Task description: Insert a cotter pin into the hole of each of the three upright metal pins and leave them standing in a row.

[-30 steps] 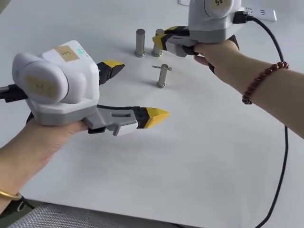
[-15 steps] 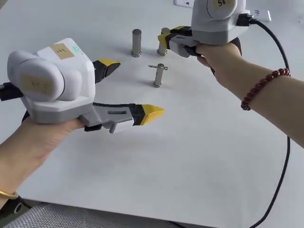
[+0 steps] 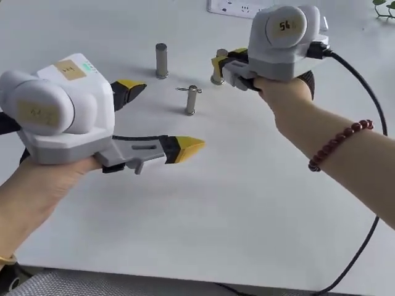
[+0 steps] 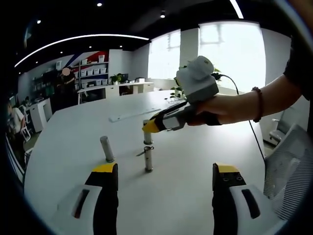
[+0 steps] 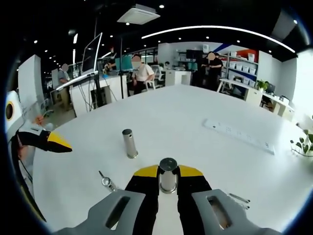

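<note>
My right claw (image 5: 167, 172) is drawn in narrow on one upright metal pin. In the right gripper view the held metal pin (image 5: 167, 183) stands between the two yellow tips. A jaw lies against each side of it, as far as I can see, and its round top sits level with the tips. The pin's foot is hidden behind the jaws.

Ahead of this claw and a little to the left of its left jaw stands the bare metal pin (image 5: 129, 143), upright on the white table (image 5: 195, 112), apart from the claw. Far ahead and to the right lies a white power strip (image 5: 239, 133), well away from the pins.

My left claw (image 4: 166, 169) is spread wide and has hold of nothing. It hovers above the table with its jaws pointed at the group. In the left gripper view the fitted metal pin (image 4: 148, 160) stands ahead in the gap between the jaws, nearer the left jaw. A cotter pin (image 4: 143, 151) runs through the hole near its top, with one end poking out to the left. The bare metal pin is ahead of the left jaw's tip, somewhat farther off. The right claw reaches in from the right beyond the fitted pin.

The three pins make a triangle and not a row, with the fitted one closest to my left claw. A black cable (image 3: 364, 86) trails back from the right claw.
</note>
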`<action>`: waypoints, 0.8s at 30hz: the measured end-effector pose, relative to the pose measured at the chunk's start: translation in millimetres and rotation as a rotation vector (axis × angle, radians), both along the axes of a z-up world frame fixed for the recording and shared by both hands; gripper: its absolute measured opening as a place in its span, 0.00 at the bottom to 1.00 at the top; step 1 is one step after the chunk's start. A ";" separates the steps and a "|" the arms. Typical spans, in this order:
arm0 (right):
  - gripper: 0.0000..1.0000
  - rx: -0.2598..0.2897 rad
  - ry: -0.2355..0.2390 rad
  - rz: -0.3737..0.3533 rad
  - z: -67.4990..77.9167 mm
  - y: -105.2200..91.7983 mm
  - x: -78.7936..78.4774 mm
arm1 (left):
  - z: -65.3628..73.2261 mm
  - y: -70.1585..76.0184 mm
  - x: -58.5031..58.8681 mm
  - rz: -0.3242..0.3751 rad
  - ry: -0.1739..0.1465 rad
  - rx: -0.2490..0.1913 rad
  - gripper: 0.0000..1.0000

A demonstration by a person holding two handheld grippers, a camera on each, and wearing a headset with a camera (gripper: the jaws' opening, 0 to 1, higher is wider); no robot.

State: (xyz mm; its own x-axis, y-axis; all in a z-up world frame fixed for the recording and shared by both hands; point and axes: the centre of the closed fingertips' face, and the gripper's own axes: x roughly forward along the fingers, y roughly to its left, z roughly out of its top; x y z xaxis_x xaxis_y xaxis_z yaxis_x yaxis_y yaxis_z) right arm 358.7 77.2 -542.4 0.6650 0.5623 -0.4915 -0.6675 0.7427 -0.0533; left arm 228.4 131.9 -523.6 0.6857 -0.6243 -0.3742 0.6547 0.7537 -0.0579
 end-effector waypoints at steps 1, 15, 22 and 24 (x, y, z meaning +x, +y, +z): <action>0.07 -0.003 0.000 -0.014 0.2 -2.5 -2.6 | 0.8 -0.7 -0.9 -0.002 -0.001 0.002 0.79; 0.07 -0.019 0.039 -0.110 -15.5 -27.0 -37.5 | 3.8 -7.5 -9.0 -0.015 -0.003 0.004 0.77; 0.07 0.006 0.061 -0.147 -18.3 -34.1 -53.4 | 5.0 -12.3 -12.0 -0.026 -0.003 0.007 0.77; 0.07 0.015 0.061 -0.151 -17.8 -34.3 -56.6 | 5.0 -13.2 -12.4 -0.029 -0.003 0.007 0.77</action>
State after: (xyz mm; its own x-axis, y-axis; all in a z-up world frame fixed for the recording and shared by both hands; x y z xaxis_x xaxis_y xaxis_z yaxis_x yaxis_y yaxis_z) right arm 302.1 43.0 -560.2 0.7118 0.4657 -0.5258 -0.5497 0.8354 -0.0042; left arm 216.0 118.7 -518.6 0.6685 -0.6414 -0.3765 0.6762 0.7349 -0.0512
